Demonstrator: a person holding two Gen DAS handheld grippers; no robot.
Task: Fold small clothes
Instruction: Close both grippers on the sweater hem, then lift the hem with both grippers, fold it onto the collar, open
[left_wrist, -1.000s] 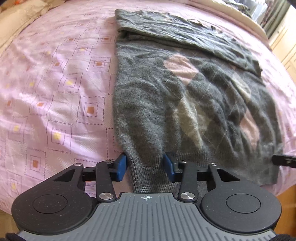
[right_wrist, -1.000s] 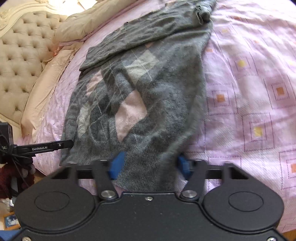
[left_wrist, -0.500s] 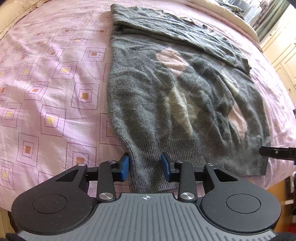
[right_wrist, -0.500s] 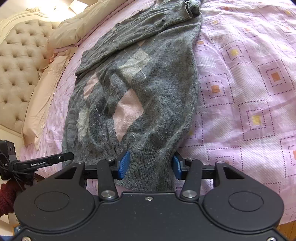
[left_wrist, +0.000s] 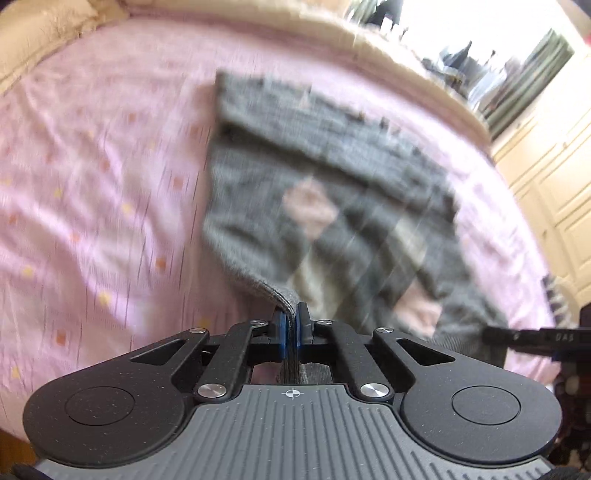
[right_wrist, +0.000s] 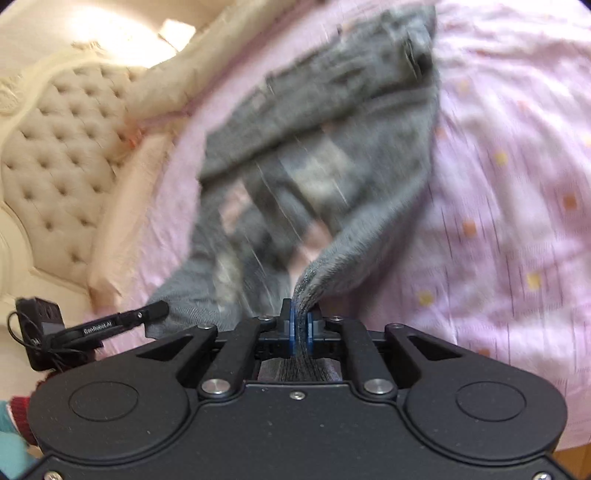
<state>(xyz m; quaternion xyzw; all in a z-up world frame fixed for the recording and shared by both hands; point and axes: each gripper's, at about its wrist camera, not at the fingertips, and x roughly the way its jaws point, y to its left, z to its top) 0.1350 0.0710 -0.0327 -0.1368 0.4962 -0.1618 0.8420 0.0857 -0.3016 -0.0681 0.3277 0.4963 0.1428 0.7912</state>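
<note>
A grey argyle sweater with pink and beige diamonds lies on the pink bed, its sleeves folded across the top. My left gripper is shut on the ribbed hem at one bottom corner, which is lifted off the bed. In the right wrist view the same sweater rises toward my right gripper, shut on the hem at the other bottom corner. Both views are blurred by motion. The other gripper's tip shows at the right edge of the left view, and at the left of the right view.
The pink bedspread with small square prints spreads around the sweater. A tufted cream headboard and beige pillows lie to the left in the right view. Cream cupboards stand beyond the bed.
Both grippers went from open around the hem to shut on it. The hem corners have lifted off the bed and both cameras are moving up and forward.
</note>
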